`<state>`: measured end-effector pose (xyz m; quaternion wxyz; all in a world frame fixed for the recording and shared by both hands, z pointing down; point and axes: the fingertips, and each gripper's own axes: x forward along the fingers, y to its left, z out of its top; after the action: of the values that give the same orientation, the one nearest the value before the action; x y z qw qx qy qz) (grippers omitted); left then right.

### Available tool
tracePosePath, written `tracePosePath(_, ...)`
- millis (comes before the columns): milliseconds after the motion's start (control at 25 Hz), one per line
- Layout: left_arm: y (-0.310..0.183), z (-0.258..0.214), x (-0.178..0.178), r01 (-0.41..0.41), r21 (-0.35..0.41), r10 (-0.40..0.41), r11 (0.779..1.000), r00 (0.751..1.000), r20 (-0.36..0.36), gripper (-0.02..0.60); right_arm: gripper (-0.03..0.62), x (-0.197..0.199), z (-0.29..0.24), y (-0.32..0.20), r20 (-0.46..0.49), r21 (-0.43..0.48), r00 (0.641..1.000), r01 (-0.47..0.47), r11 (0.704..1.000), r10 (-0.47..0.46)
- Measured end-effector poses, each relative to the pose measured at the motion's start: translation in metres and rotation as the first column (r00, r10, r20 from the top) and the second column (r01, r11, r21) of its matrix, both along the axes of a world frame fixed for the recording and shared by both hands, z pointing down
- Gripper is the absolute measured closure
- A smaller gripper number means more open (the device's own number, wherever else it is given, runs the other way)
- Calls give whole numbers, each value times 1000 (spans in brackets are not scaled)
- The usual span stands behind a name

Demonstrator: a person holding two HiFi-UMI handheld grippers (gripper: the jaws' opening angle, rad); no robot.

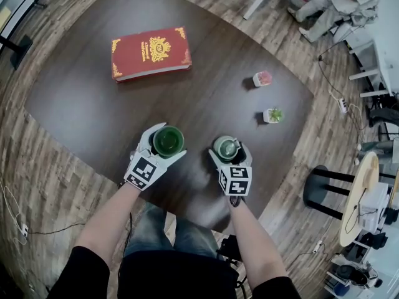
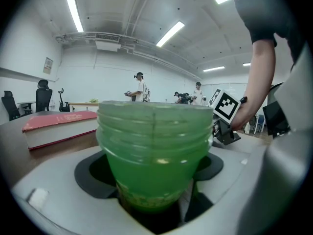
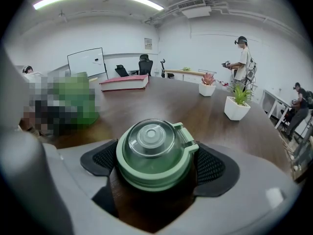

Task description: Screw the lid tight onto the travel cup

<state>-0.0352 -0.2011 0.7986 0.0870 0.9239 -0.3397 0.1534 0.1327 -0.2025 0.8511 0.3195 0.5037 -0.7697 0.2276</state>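
Note:
An open, translucent green travel cup [image 1: 168, 140] stands upright on the dark wooden table [image 1: 206, 98], its threaded rim [image 2: 154, 119] bare. My left gripper [image 1: 167, 144] is shut on it, one pad at each side of the cup body [image 2: 154, 155]. To its right a pale green lid with a clear dome [image 1: 225, 147] rests on the table. My right gripper [image 1: 227, 151] is shut on it, and its dark pads press the lid's rim [image 3: 154, 153] from both sides. Cup and lid stand a hand's width apart.
A red book [image 1: 150, 53] lies at the far left of the table. Two small potted plants, one pink [image 1: 262, 78] and one green [image 1: 273, 115], stand at the right. A round stool [image 1: 368, 185] and chairs stand off the table's right side. The near table edge runs just below the grippers.

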Motion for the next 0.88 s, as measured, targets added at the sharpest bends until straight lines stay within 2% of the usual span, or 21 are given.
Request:
tracePosePath(280, 5, -22, 9, -49, 8, 49, 999, 999, -3, 179, 95, -5, -35, -2, 39, 23, 995, 91, 996, -92)
tracePosePath(440, 12, -55, 21, -92, -21, 92, 996, 996, 16, 179, 95, -8, -102, -4, 59, 59, 978, 195, 979, -198)
tracePosePath(560, 19, -88, 32, -136, -39, 138, 990, 989, 50, 179, 95, -13, -172, 0, 110, 88, 950, 284, 955, -293)
tracePosePath(720, 27, -136, 52, -204, -36, 206, 978, 975, 81, 179, 95, -28, -271, 10, 193, 135, 874, 427, 894, -446)
tracePosePath(800, 33, -156, 64, -244, -35, 246, 969, 965, 94, 179, 95, -42, -315, 21, 217, 168, 816, 510, 844, -536)
tracePosePath(880, 39, -176, 77, -289, -38, 291, 957, 951, 103, 179, 95, -58, -353, 33, 225, 202, 746, 593, 779, -626)
